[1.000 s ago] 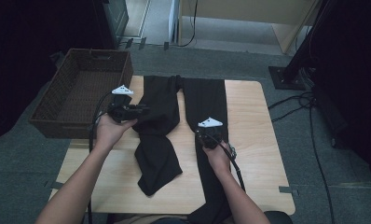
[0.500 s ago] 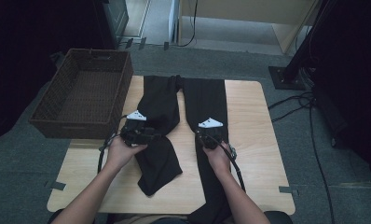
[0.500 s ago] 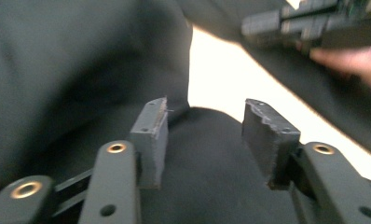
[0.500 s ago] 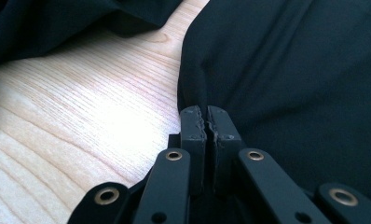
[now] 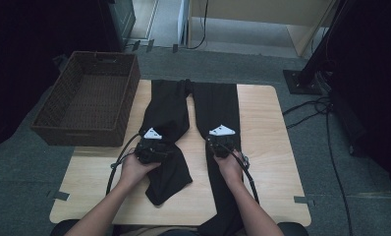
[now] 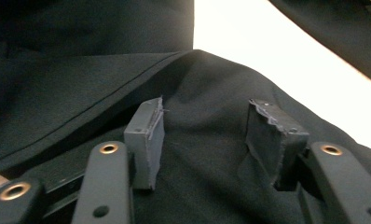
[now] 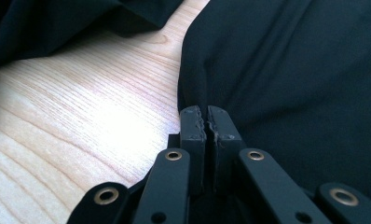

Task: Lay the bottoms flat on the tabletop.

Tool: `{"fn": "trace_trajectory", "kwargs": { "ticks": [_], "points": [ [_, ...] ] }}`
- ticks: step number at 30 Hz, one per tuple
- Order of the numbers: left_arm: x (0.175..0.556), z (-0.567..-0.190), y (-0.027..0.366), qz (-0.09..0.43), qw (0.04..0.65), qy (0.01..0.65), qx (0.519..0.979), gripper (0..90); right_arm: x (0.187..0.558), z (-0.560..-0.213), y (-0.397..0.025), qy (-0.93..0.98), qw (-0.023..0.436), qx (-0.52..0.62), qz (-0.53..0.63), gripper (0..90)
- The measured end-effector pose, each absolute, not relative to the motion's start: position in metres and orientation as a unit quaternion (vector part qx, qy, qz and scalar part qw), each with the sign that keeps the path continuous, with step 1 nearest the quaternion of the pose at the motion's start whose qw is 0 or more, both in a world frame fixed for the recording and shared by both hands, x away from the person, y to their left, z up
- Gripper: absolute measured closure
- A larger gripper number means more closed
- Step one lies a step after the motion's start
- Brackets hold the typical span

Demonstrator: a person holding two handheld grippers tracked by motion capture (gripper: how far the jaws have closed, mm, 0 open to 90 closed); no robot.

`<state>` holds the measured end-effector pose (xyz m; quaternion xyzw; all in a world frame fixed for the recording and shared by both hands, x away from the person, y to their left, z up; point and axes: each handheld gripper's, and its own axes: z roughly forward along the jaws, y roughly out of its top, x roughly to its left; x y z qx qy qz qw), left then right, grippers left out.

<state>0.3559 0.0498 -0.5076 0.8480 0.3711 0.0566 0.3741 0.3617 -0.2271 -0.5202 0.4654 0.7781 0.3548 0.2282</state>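
Plain black fabric trousers (image 5: pixel 218 113), without print or stripe, lie on a pale wooden tabletop (image 5: pixel 267 128) marked by fine, light-brown grain lines. Dark brown woven wicker basket (image 5: pixel 88 101), its weave uniform throughout. Left tool (image 5: pixel 152 147) and right tool (image 5: pixel 222 142): black bodies, each topped by a light grey three-cornered plate; grey pads (image 6: pixel 148 135); brass-coloured rivets. Floor: grey-blue carpet (image 5: pixel 21 187). Cables (image 5: pixel 326 123): black.
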Motion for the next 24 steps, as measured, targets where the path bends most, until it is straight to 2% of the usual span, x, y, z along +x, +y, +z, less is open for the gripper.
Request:
{"fn": "trace_trajectory", "kwargs": {
  "ticks": [3, 6, 9, 12, 19, 24],
  "points": [
    [0.354, -0.510, 0.048, 0.074, 0.380, 0.369, 0.845, 56.0, 0.361, -0.520, -0.226, 0.777, 0.231, 0.466, 0.354, 86.2],
    [0.356, -0.512, 0.044, 0.094, 0.379, 0.368, 0.844, 68.0, 0.360, -0.521, -0.226, 0.779, 0.238, 0.462, 0.351, 86.2],
    [0.359, -0.511, 0.039, 0.083, 0.376, 0.369, 0.846, 80.0, 0.360, -0.521, -0.225, 0.779, 0.241, 0.461, 0.350, 86.2],
    [0.362, -0.510, 0.031, 0.070, 0.373, 0.363, 0.851, 87.1, 0.360, -0.521, -0.225, 0.779, 0.239, 0.462, 0.350, 86.2],
    [0.364, -0.502, 0.018, 0.027, 0.405, 0.361, 0.840, 90.0, 0.360, -0.521, -0.226, 0.779, 0.238, 0.462, 0.351, 86.2],
    [0.355, -0.462, 0.023, 0.004, 0.484, 0.338, 0.807, 90.0, 0.360, -0.521, -0.226, 0.779, 0.236, 0.463, 0.351, 86.2]
  ]
}}
